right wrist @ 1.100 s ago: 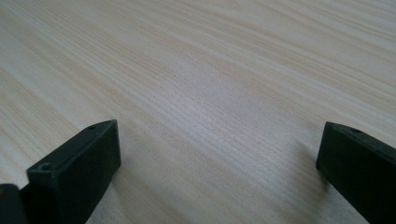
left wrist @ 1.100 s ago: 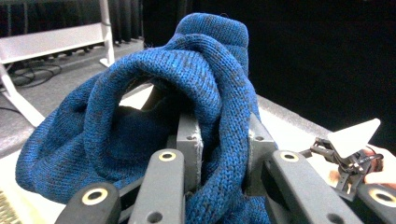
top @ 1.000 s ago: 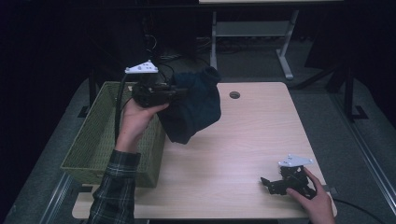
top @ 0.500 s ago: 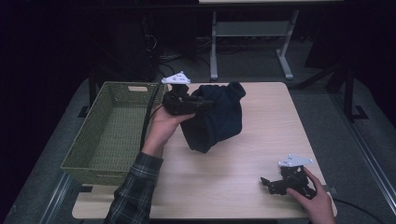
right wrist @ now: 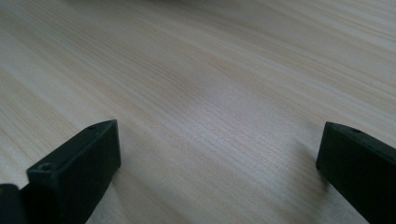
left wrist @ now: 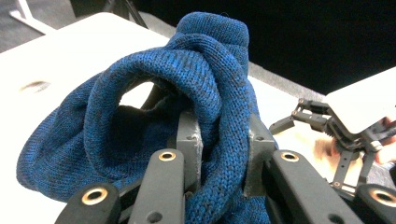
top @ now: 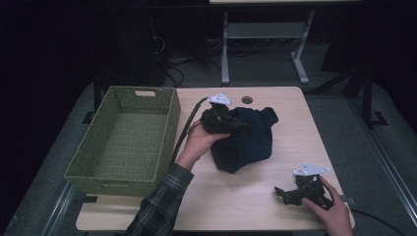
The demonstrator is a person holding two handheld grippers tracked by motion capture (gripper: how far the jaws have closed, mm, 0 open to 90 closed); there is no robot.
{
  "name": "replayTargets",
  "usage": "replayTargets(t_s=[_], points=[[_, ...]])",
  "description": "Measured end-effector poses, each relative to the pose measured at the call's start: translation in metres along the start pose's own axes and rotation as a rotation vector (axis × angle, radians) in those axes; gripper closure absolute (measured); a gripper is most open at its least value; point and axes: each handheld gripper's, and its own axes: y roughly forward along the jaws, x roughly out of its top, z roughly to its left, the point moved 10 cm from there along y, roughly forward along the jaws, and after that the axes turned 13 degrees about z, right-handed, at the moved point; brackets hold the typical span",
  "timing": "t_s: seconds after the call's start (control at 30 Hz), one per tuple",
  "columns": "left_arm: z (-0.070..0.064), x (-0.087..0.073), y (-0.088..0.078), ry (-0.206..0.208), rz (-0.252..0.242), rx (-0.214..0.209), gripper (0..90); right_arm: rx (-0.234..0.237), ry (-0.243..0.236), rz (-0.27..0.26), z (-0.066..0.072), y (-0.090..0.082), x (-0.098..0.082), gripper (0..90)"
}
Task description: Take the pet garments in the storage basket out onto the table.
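Your left gripper [top: 235, 124] is clamped on a fold of the blue knitted garment [top: 248, 142]; in the left gripper view the pads [left wrist: 189, 144] pinch a thick rolled edge of the knit [left wrist: 205, 93] between them. The garment sits bunched on the table [top: 290, 128], near its middle and just right of the green woven basket [top: 125, 140], apart from it. You cannot tell what kind of garment it is: it is crumpled into a dark heap from above, and up close the bottom of the picture cuts it off. Your left hand [top: 199, 142] covers part of the gripper body, so the grip itself is hard to see from above.

Your right gripper [top: 284, 192] lies low at the table's near right corner, well apart from the garment, its jaws standing wide with bare wood between them. Your right hand [top: 329, 206] hides much of its rear, and the picture's edge cuts your wrist. The room beyond the table is too dark to read.
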Motion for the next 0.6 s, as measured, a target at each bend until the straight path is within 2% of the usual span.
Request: replayTargets(t_s=[0.1, 0.17, 0.3, 0.33, 0.4, 0.57, 0.6], points=[[0.0, -0.005, 0.021, 0.0, 0.032, -0.004, 73.3, 0.002, 0.002, 0.003, 0.0, 0.0, 0.0, 0.0], [0.001, -0.006, 0.027, 0.004, 0.041, -0.002, 73.2, 0.002, 0.004, 0.005, 0.0, 0.0, -0.001, 0.0], [0.002, -0.015, 0.051, -0.021, 0.081, -0.01, 73.1, 0.004, 0.006, 0.005, 0.001, 0.0, -0.001, 0.0], [0.002, -0.015, 0.051, -0.021, 0.081, -0.01, 72.9, 0.004, 0.006, 0.005, 0.001, 0.0, -0.001, 0.0], [0.004, -0.02, 0.063, -0.022, 0.107, -0.011, 72.5, 0.005, 0.008, 0.004, 0.001, 0.0, 0.0, 0.0], [0.006, -0.023, 0.071, -0.023, 0.119, -0.01, 71.9, 0.003, 0.004, 0.002, 0.001, 0.0, 0.0, 0.0], [0.007, -0.024, 0.075, -0.006, 0.129, -0.005, 71.3, 0.002, 0.002, 0.002, 0.0, 0.0, 0.0, 0.0]])
